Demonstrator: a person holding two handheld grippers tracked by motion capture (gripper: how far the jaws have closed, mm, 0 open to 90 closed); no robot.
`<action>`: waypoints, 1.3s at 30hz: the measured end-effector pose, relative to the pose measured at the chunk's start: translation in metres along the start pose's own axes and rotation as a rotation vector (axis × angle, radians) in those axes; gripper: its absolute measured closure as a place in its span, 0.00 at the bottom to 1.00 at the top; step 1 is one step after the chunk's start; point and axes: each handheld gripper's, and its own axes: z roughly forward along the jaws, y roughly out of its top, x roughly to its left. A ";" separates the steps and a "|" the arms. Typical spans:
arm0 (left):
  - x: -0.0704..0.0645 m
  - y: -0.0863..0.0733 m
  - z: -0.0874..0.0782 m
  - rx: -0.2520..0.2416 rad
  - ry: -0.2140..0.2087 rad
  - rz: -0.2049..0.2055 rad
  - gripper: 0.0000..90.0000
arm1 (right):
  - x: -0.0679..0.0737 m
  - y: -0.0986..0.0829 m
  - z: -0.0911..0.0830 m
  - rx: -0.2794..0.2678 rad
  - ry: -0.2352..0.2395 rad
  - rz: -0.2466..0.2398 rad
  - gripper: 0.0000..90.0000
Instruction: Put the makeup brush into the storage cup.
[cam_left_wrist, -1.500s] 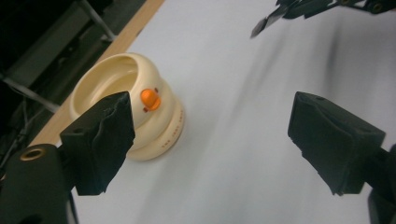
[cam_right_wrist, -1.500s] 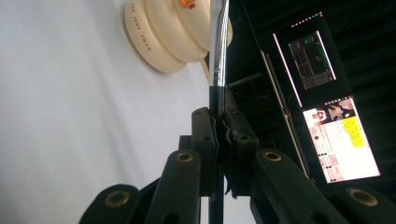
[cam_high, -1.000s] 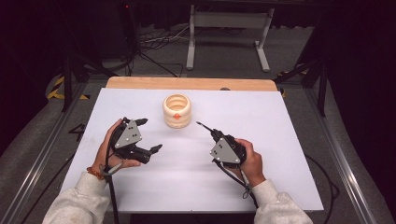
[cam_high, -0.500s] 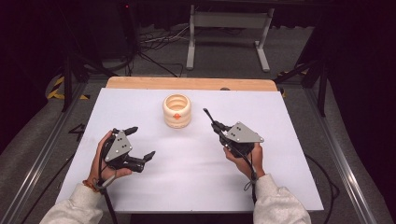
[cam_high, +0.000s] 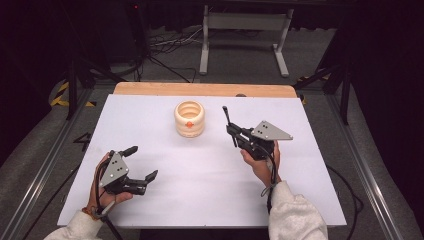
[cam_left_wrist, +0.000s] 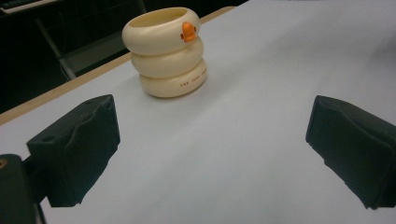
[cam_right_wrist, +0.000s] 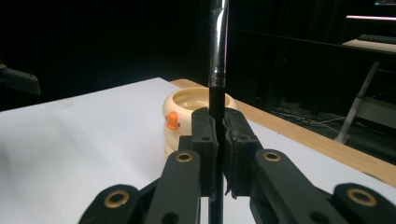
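Note:
A cream holder (cam_high: 189, 119) made of three stacked rings, with a small orange beak on its front, stands at the back middle of the white table (cam_high: 200, 195). My right gripper (cam_high: 234, 135) is to its right, shut on a thin black brush (cam_high: 227, 117) that points up and away. In the right gripper view the brush (cam_right_wrist: 218, 46) shows a metal ferrule above the closed jaws (cam_right_wrist: 219, 135), with the holder (cam_right_wrist: 187, 116) just behind. My left gripper (cam_high: 141, 163) is at the near left, open and holding nothing. The left gripper view has the holder (cam_left_wrist: 166, 51) far ahead of its spread jaws.
A bare wooden strip (cam_high: 205, 89) runs along the table's far edge. Beyond it stand a metal frame (cam_high: 245, 30) and loose cables (cam_high: 165, 45) on the dark floor. Metal rails (cam_high: 370, 180) run along both sides of the table.
My left gripper has drawn back toward the near left corner, still open. My right gripper has moved right and away from the near edge, tipping the brush more upright.

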 end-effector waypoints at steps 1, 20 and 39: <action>0.000 -0.002 -0.001 0.001 0.000 -0.013 0.03 | 0.000 0.000 0.001 -0.005 0.004 0.006 0.94; 0.001 -0.015 -0.019 -0.023 0.030 -0.058 0.05 | 0.001 0.022 0.038 -0.114 0.074 0.032 0.94; 0.001 -0.018 -0.020 -0.027 0.018 -0.069 0.05 | -0.003 0.037 0.081 -0.151 0.112 0.049 0.94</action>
